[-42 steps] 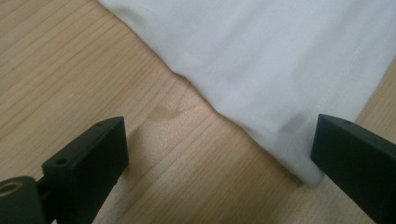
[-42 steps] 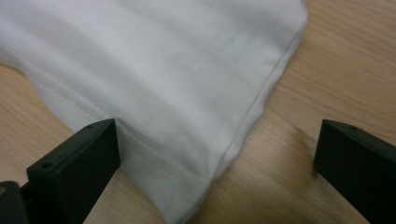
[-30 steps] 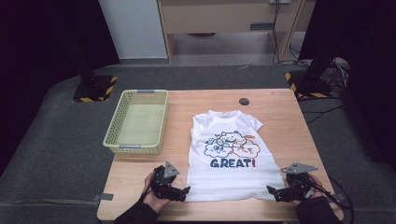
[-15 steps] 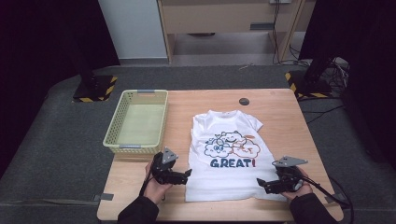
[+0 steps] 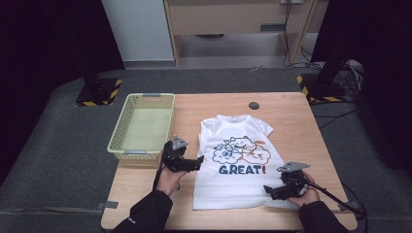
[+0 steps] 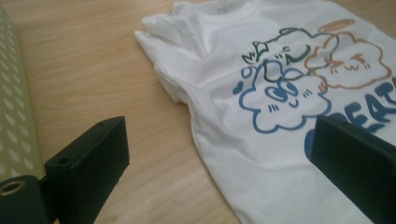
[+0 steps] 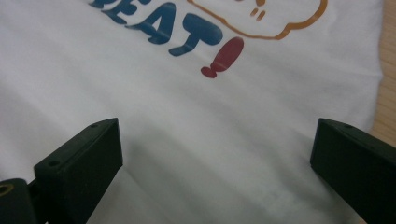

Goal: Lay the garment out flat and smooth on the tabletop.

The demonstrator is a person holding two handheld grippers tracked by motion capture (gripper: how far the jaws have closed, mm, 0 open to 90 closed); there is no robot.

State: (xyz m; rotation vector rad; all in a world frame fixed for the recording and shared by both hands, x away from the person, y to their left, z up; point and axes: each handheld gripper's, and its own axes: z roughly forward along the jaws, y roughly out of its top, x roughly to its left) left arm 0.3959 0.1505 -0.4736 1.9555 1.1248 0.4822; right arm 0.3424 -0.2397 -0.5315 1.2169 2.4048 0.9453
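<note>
A white T-shirt (image 5: 238, 170) with cartoon clouds and the word GREAT! lies flat on the wooden table (image 5: 291, 116), neck to the far side. My left gripper (image 5: 198, 161) hovers open at the shirt's left edge; in the left gripper view the shirt (image 6: 261, 93) spreads ahead, its hem edge passing between the wide jaws. My right gripper (image 5: 268, 189) is open low over the shirt's lower right corner. In the right gripper view the white cloth (image 7: 210, 135) and the red exclamation mark (image 7: 224, 56) lie between the jaws.
A pale green plastic basket (image 5: 143, 125) stands at the table's left, close to my left hand; its wall (image 6: 14, 121) shows in the left gripper view. A small dark disc (image 5: 253, 105) lies near the far edge. Bare wood (image 5: 301, 145) runs right of the shirt.
Both grippers have moved forward from the near table edge: the left one up beside the shirt's left side, the right one in over the lower right corner.
</note>
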